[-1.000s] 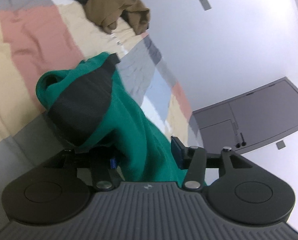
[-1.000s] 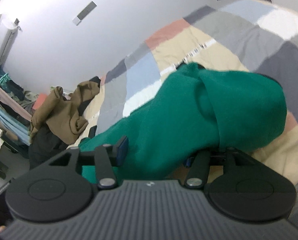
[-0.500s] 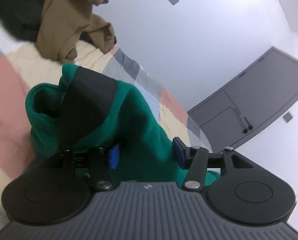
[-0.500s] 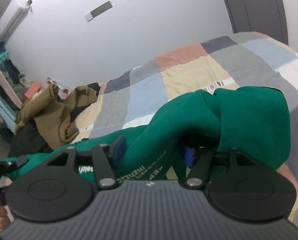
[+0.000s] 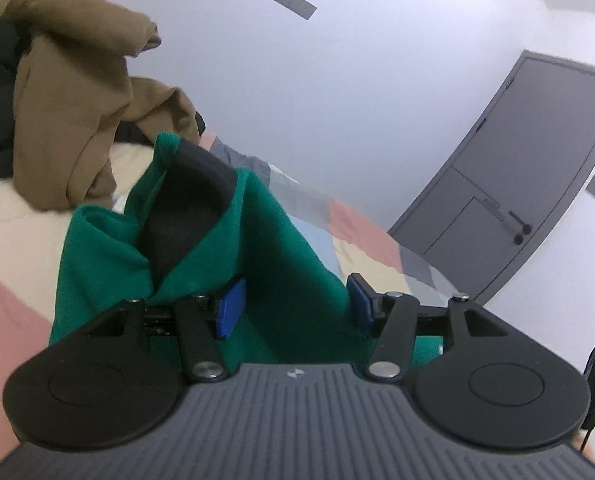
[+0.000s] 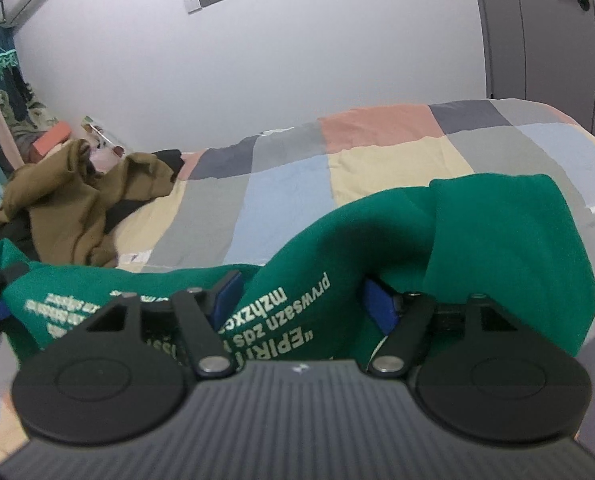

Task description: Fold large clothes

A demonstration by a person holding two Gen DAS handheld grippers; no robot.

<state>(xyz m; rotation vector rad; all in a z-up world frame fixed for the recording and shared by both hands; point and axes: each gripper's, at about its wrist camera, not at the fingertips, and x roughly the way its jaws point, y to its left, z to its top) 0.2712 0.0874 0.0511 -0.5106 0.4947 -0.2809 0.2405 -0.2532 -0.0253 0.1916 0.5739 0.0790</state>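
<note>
The left gripper [image 5: 293,300] has a thick fold of the green sweatshirt [image 5: 281,248] bunched between its blue pads [image 5: 230,308], and its jaws are easing apart, so whether the pads press the cloth cannot be told. The right gripper [image 6: 301,304] is spreading its jaws too, with the printed part of the sweatshirt [image 6: 477,240] draped through the gap — the garment lies across the patchwork bedspread [image 6: 397,160], with a brown garment [image 6: 69,200] heaped near the far edge.
</note>
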